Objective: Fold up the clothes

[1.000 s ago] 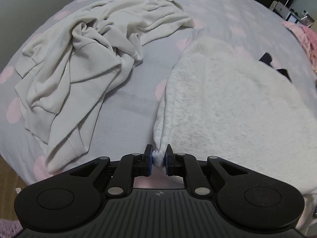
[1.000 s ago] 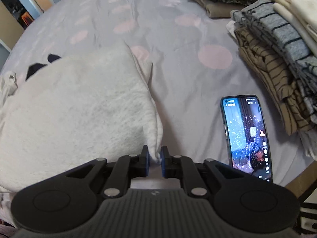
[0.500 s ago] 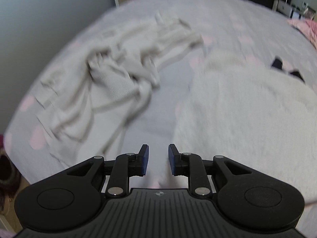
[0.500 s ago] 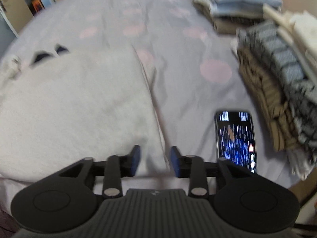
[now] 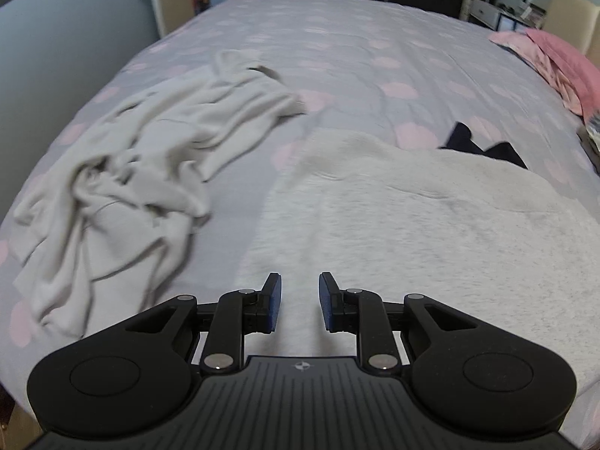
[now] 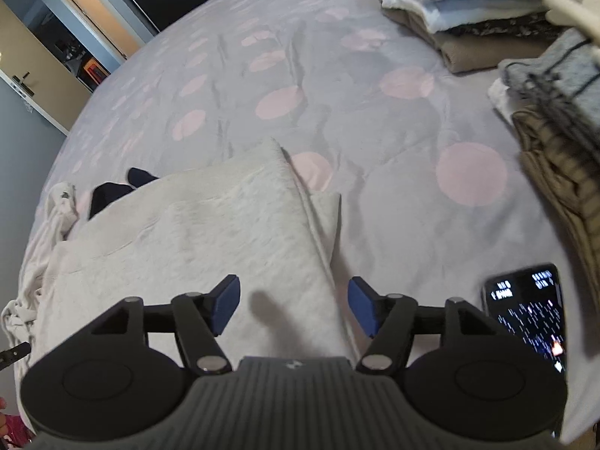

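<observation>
The fuzzy white garment (image 5: 412, 225) lies flat under both downward-tilted grippers: left gripper (image 5: 299, 302) slightly parted, right gripper (image 6: 293, 305) opening wide (both empty).

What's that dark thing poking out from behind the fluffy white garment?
Two dark, pointed bits of fabric stick out past the far edge of the fluffy white garment, lying on the dotted bedcover. The rest is hidden beneath the garment, so what it is can't be told.

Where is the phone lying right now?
In the right wrist view the phone lies on the bedspread at lower right, between the fluffy white garment and the stacked folded clothes.
</observation>
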`<state>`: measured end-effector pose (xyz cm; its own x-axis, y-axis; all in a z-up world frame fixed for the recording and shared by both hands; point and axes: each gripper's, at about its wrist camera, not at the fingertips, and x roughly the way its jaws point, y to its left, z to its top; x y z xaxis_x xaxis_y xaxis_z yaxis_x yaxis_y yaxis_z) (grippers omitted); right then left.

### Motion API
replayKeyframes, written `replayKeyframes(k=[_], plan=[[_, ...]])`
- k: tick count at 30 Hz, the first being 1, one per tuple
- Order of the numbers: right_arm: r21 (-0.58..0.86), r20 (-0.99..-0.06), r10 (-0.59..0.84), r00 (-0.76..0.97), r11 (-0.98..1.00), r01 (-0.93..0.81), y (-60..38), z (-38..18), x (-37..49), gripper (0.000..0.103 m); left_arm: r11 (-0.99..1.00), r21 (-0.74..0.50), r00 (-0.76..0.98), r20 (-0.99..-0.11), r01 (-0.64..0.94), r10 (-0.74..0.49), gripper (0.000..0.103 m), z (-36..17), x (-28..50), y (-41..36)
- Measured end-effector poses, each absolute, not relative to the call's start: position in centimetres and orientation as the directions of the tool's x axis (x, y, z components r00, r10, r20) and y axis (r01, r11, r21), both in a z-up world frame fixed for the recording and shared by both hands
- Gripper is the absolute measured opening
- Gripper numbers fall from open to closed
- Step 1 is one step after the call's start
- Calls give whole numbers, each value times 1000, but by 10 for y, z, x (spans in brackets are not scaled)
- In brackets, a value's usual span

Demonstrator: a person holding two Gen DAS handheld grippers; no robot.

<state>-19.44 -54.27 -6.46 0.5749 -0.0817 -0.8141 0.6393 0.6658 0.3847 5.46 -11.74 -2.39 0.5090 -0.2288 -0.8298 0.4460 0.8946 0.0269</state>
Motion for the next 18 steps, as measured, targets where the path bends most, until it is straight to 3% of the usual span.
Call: replayKeyframes(k=[12, 18], plan=[[484, -825, 26, 565, 550, 681, -587, -122, -169, 69, 862, 45, 466, -855, 505, -228, 20, -46, 69, -164], [421, -837, -10, 547, 627, 656, -573, -123, -158, 56, 834, 75, 459, -860, 546, -224, 20, -52, 63, -177]])
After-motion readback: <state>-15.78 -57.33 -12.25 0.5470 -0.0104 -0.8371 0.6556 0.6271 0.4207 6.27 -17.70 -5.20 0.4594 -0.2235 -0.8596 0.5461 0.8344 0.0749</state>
